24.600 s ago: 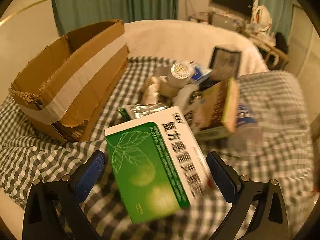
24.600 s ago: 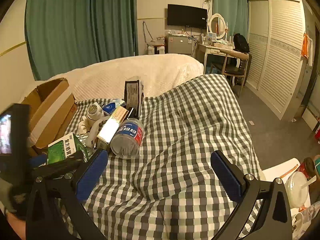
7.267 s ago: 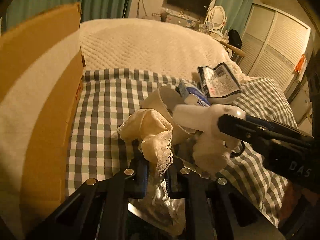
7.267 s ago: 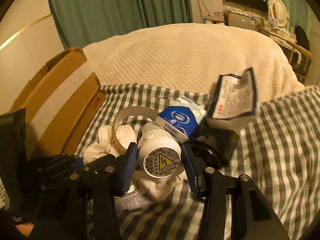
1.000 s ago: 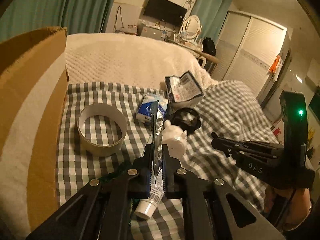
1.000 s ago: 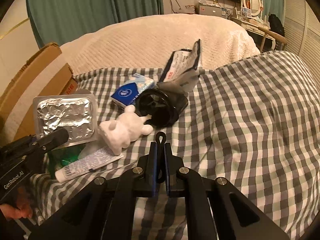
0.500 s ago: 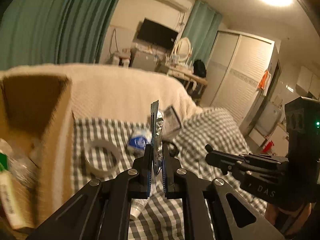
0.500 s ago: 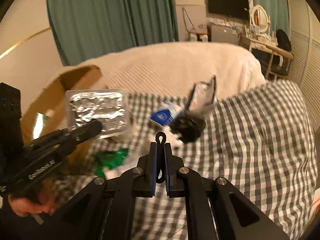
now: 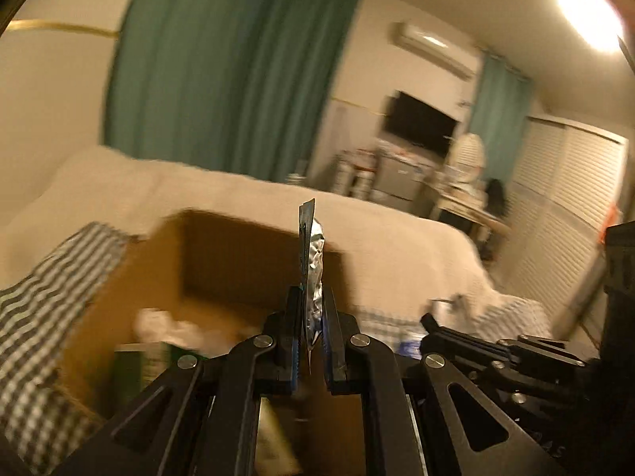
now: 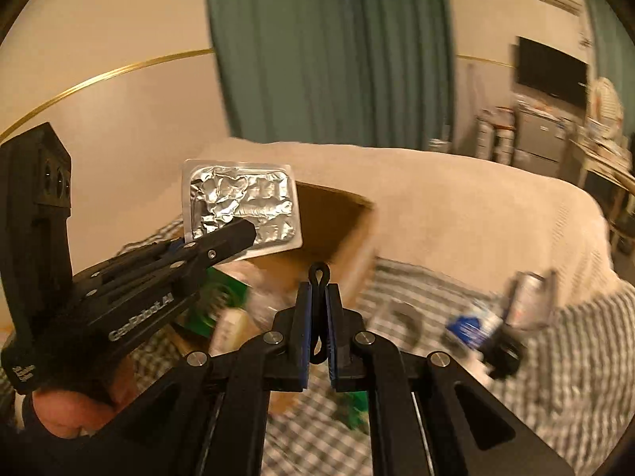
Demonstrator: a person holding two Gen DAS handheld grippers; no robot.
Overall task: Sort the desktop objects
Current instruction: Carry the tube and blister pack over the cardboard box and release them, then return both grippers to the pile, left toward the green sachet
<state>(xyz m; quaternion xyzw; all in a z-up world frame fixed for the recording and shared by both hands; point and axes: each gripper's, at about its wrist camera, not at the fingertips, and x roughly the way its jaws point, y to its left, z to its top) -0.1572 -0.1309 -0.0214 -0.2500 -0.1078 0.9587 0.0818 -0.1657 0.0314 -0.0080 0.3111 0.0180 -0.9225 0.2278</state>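
Above the open brown cardboard box (image 9: 238, 261), our left hand-held gripper (image 9: 309, 317) is pinching a silver foil blister pack (image 10: 242, 206); our right hand-held gripper (image 10: 317, 317) is clamping a thin black loop (image 10: 319, 273).

White raised lettering reading "GenRobot.AI" runs along the side of the black plastic left gripper (image 10: 222, 238), seen left of the right tongs. No print is legible on the other things, which are blurred.

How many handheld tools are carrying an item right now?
2. The left tool grips a silver foil blister pack above the open brown cardboard box; the right tool pinches a thin black loop.
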